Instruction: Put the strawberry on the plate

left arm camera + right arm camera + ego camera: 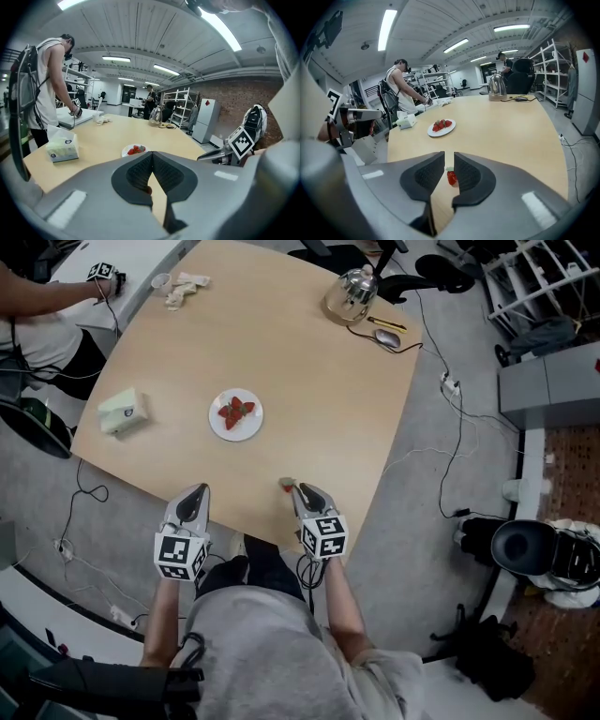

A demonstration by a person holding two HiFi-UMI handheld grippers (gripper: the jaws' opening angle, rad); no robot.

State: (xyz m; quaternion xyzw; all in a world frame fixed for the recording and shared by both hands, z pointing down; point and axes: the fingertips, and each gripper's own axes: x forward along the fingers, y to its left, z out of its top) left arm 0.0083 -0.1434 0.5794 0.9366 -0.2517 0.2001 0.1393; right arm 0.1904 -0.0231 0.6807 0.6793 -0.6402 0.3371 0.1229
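Note:
A white plate (217,427) with several strawberries (235,412) on it sits mid-table; the right gripper view shows this plate (440,132) well ahead. One loose strawberry (286,484) lies on the wood near the table's front edge. My right gripper (298,490) is right at it. In the right gripper view the strawberry (451,177) rests between the slightly parted jaws of my right gripper (449,154), close to the right pad, with a gap on its left side. My left gripper (195,493) hovers at the table's front edge, its tips (152,154) meeting, nothing clearly held.
A tissue box (122,411) lies left of the plate. At the far right of the table stand a kettle (352,294) and a mouse (387,337) with its cable. A person (37,306) works at the far left corner. Cables trail on the floor.

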